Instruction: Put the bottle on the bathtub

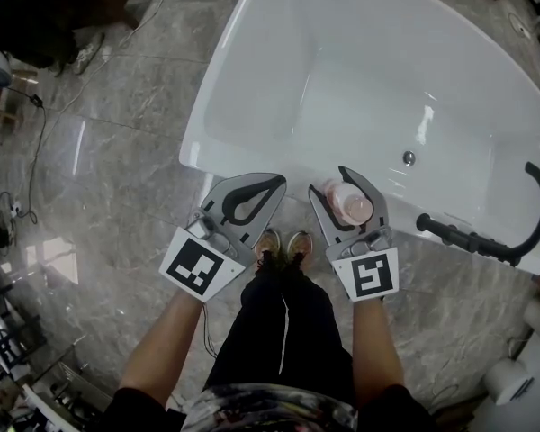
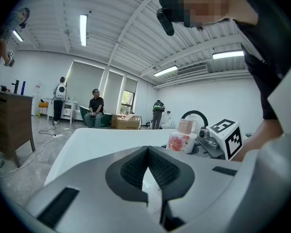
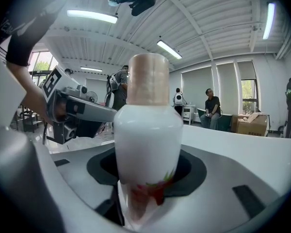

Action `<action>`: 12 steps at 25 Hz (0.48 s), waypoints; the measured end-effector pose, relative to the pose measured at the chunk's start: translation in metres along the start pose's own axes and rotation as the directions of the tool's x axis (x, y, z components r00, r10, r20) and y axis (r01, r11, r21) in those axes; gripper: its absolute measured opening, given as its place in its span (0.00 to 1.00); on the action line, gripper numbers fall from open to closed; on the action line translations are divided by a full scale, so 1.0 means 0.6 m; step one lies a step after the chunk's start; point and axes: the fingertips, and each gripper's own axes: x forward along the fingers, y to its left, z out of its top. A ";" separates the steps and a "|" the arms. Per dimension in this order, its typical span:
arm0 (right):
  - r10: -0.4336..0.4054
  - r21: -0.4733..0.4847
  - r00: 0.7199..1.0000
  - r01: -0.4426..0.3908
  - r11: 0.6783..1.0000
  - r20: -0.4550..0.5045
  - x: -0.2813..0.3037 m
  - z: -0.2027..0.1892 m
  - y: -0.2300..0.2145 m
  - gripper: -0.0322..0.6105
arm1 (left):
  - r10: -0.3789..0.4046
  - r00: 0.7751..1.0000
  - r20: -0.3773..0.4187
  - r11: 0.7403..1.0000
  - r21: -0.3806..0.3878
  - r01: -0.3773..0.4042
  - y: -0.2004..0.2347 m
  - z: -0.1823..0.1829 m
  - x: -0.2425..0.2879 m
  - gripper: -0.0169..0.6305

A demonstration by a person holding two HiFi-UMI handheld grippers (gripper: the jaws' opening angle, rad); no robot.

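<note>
Here the right gripper point(image 1: 346, 185) has its jaws clamped on the bottle point(image 3: 148, 130), which is white with a pale pink cap and a red flower print. The bottle stands upright between the jaws, its cap rising well clear of them. The left gripper point(image 2: 148, 152), just beside the right one, has its jaws pressed together with nothing between them, and the white bathtub point(image 1: 218, 106) lies ahead of both pairs of jaws, its near rim just past their tips.
</note>
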 end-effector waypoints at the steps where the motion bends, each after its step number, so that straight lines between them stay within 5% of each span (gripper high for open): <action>1: -0.002 0.002 1.000 0.002 1.000 -0.001 0.001 -0.003 0.000 0.39 | 0.001 1.000 -0.002 1.000 -0.001 -0.001 0.000 -0.003 -0.001 0.04; 12: 0.002 -0.003 1.000 -0.002 1.000 0.009 0.005 -0.007 0.002 0.39 | -0.001 1.000 -0.022 1.000 -0.015 0.000 -0.002 -0.021 -0.003 0.04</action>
